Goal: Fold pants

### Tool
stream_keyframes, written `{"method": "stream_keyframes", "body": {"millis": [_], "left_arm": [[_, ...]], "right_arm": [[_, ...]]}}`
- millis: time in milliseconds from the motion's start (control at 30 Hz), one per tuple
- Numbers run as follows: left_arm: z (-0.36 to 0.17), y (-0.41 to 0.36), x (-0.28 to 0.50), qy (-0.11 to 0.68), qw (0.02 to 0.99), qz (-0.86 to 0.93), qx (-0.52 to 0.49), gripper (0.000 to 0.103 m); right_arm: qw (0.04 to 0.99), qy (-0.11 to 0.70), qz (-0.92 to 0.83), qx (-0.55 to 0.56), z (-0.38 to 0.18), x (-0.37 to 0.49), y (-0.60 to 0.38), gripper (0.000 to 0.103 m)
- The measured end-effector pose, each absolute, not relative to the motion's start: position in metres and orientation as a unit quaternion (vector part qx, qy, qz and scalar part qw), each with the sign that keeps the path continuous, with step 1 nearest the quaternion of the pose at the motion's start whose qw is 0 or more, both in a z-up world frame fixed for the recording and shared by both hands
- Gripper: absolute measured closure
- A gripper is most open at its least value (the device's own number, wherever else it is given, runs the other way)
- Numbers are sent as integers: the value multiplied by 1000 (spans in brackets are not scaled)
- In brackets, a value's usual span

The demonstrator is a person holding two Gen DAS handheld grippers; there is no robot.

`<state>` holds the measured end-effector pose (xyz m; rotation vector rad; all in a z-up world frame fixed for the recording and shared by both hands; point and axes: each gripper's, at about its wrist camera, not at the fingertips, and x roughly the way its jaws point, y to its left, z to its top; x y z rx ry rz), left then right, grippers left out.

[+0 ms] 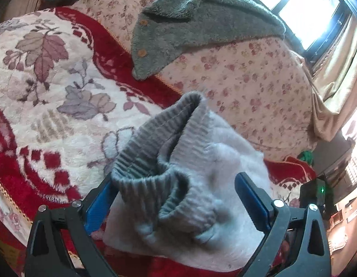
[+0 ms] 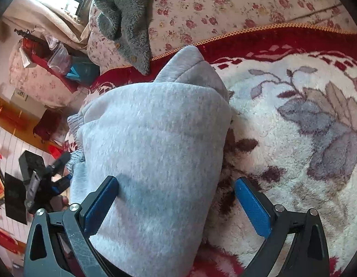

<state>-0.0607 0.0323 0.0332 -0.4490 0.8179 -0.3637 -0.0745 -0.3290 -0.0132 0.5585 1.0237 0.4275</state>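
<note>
Right now the grey pants [image 2: 150,143] lie bunched on a bed, on top of a fluffy red and white blanket [image 2: 293,120] with leaf shapes on it. In the right wrist view the pants are folded over into a thick soft bundle. It sits near the blanket's gold-trimmed edge [image 2: 236,33].

In the left wrist view the ribbed cuffs [image 1: 155,157] of the pants curl up. Their open ends show, one behind the other.

The left gripper [image 1: 176,203] has its jaws spread very wide. The pants lie between its blue pads [image 1: 252,203]. The left pad is partly hidden behind a cuff. The right pad stands apart from the cloth, so nothing is pinched.

The right gripper [image 2: 176,204] is wide open too. Its left pad [image 2: 101,204] touches the top of the bundle, and its right pad [image 2: 252,205] hangs over the blanket, just beside the pants. It is not squeezing them.

Past the blanket's edge lies a sheet [image 1: 247,73] with little red flowers. A fuzzy green-grey top [image 1: 190,27] with round buttons rests on the sheet, and its tip hangs onto the blanket. A bright window [image 1: 310,11] with a pale curtain [image 1: 337,87] is behind the bed.

In the right wrist view, the left gripper [image 2: 43,181] shows at the far left, beside the bundle.
</note>
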Motion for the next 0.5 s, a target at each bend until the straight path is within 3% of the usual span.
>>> {"method": "stream_keyframes", "body": {"millis": [233, 500], "left_arm": [[14, 29, -46, 421, 875, -160, -179, 1], [-18, 46, -39, 421, 848, -208, -246, 0]], "right_arm": [[810, 475, 214, 269, -19, -71, -329, 0], [782, 479, 249, 311, -36, -59, -330, 0]]}}
